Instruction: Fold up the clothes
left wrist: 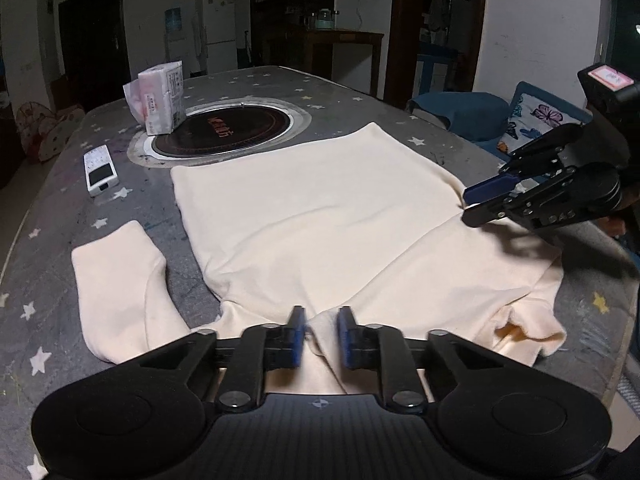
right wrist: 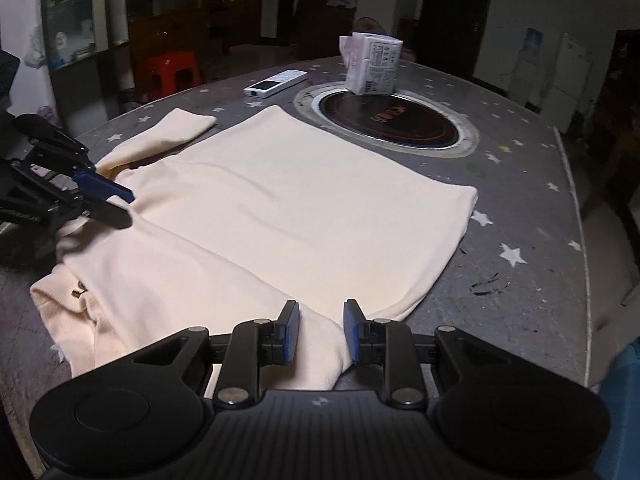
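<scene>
The left gripper has its 2 blue-padded fingers a little apart, with a raised ridge of the cream shirt lying between them; the pads sit just beside the cloth, and whether they actually pinch it I cannot tell. The right gripper has its fingers spread somewhat wider, over the shirt's near edge, with cloth lying flat between the pads and nothing gripped. In the left wrist view, the right gripper reaches in from the right side, low and roughly level, its tips at the shirt's side edge. In the right wrist view, the left gripper comes in from the left, tips resting on or just above the fabric. The shirt lies spread on the grey star-patterned table, 1 sleeve stretched out to the side. Beyond it sit a round inset cooktop, a tissue pack on the cooktop's rim, and a white remote.
</scene>
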Motion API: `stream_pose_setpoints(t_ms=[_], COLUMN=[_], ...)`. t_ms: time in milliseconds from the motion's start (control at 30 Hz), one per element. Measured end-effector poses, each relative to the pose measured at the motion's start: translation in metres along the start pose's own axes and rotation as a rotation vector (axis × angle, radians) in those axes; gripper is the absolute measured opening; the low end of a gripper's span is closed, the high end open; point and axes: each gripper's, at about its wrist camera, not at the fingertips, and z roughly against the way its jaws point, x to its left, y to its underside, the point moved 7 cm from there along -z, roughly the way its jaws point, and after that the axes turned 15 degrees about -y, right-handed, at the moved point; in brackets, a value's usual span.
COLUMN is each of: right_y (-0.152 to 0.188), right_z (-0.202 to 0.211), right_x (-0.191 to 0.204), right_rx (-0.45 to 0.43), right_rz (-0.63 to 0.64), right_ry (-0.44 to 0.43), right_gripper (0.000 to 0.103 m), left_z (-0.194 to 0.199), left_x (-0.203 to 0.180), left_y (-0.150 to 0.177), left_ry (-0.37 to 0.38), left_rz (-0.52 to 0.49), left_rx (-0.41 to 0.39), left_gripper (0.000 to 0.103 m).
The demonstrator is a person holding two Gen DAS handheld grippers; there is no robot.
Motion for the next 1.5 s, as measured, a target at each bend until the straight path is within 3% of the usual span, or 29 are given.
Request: stream_pose_setpoints(t_ms=[33, 133, 333, 467, 533, 733, 833, 867, 933, 967, 1233, 1367, 1500], right_y=[0.001, 0.002, 0.002, 0.006, 0.011, 0.015, 0.01, 0.009, 0.005, 0.003, 0.003, 0.007, 0.006], right_z=[0.001, 0.005, 0.025, 0.039, 0.04, 0.041, 0.041, 0.041, 0.035, 0.031, 0.005, 0.007, 0.008], right_x=[-0.001, -0.005, -0.008, -0.013, -0.016, -0.019, -0.014, -0.012, -0.01, -0.009, -0.009, -0.009, -0.006], right_rx=[0.0, 0.002, -0.029, -0.063, -0.048, -0.078, -0.097, -0.104, -0.1, -0.095, -0.029, -0.01, 0.007], right_rz=[-0.003, -0.025, -0.046, -0.083, -0.077, -0.144, -0.118, -0.109, -0.089, -0.075, -0.012, 0.002, 0.016], right_ry=[-0.011, -0.013, 0.053, 0.083, 0.142, 0.087, 0.07, 0.065, 0.05, 0.044, -0.01, -0.006, 0.034], right_gripper=[0.024, 0.005, 0.001, 0.0, 0.0, 0.004, 0.008, 0.01, 0.016, 0.019, 0.019, 0.012, 0.006], left_z=[0.0, 0.003, 0.008, -0.001, -0.002, -0.007, -0.006, -0.005, -0.002, -0.001, -0.005, -0.009, -0.017], left_x=[0.001, 0.002, 0.003, 0.002, 0.001, 0.004, 0.008, 0.009, 0.016, 0.021, 0.054, 0.065, 0.06], left_y=[-0.001, -0.006, -0.031, -0.037, -0.038, -0.032, -0.029, -0.028, -0.026, -0.025, -0.013, -0.01, -0.005], left_ry=[-0.002, -0.005, 0.0, -0.001, 0.002, -0.016, -0.023, -0.028, -0.025, -0.025, -0.088, -0.135, -0.167], left_rz=[0.003, 0.012, 0.023, 0.023, 0.014, -0.006, 0.0, 0.001, 0.026, 0.048, 0.139, 0.178, 0.145], left_rx=[-0.003, -0.017, -0.082, -0.072, -0.074, -0.043, -0.037, -0.037, -0.035, -0.032, 0.016, 0.038, 0.08], left_gripper=[0.011, 0.01, 0.01, 0.01, 0.01, 0.015, 0.017, 0.019, 0.036, 0.038, 0.037, 0.038, 0.039])
